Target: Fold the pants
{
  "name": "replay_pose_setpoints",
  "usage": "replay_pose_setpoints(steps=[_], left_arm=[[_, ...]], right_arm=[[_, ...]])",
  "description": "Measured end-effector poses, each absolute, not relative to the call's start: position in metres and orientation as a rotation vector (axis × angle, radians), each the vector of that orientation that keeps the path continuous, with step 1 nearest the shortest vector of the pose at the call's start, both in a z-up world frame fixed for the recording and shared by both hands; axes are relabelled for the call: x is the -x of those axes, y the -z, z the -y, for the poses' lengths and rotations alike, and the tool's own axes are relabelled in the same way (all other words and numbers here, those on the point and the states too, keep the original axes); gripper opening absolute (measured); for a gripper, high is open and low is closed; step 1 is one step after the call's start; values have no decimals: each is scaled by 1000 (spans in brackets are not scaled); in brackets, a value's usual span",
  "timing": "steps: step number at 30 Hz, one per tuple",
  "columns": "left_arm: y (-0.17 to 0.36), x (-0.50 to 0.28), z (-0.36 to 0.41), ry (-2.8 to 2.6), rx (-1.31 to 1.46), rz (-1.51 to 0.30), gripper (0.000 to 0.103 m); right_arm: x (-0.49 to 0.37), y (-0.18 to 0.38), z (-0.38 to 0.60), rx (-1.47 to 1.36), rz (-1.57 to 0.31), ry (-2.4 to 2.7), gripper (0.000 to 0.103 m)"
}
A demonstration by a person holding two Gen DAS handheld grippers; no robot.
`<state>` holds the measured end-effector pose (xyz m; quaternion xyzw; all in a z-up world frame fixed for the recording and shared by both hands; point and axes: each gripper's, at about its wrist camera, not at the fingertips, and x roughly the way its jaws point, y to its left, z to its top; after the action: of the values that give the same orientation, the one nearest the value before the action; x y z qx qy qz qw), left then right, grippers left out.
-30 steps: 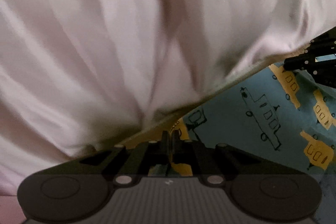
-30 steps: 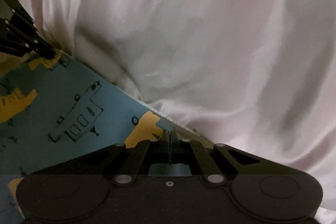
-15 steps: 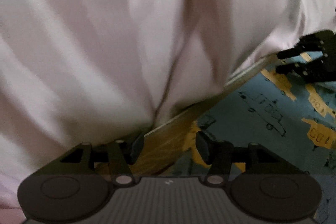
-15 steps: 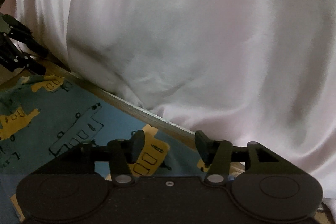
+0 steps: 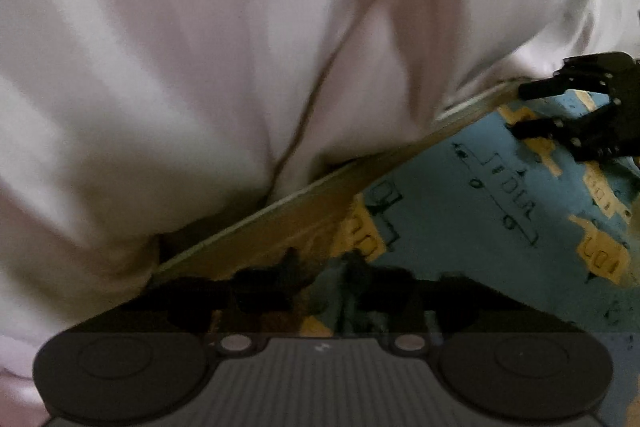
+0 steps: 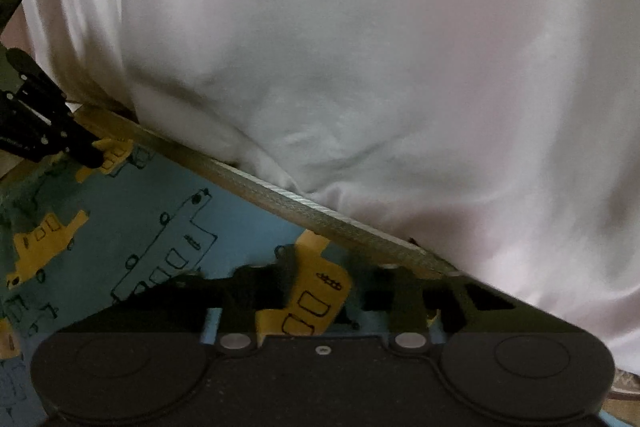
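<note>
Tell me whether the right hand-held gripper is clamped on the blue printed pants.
No, the right hand-held gripper is open, its fingers apart above the pants.

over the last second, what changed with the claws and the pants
Both claws let go: a second ago the left claw and right claw were pinched shut on the edge of the blue patterned pants; now both are open with nothing between their fingers, drawn back a little from that edge. The white cloth behind and the pants' place look unchanged.
</note>
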<state>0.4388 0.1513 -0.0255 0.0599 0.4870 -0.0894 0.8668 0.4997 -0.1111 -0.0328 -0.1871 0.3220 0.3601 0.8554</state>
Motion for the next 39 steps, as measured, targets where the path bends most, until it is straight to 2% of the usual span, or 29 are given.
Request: replay_pose_setpoints(steps=[3,23,39], left_arm=[[25,-438,-146,170,-132,-1028,6],[-22,-381,-123,94,-247,-817,4],[-68,-284,-99,139,-359,-647,3]], right_arm=[[-496,31,113,384,-691,-734,0],[-420,-1,147,336,-442,-699,0],[-267,-27,203,358,-213,-701,0]])
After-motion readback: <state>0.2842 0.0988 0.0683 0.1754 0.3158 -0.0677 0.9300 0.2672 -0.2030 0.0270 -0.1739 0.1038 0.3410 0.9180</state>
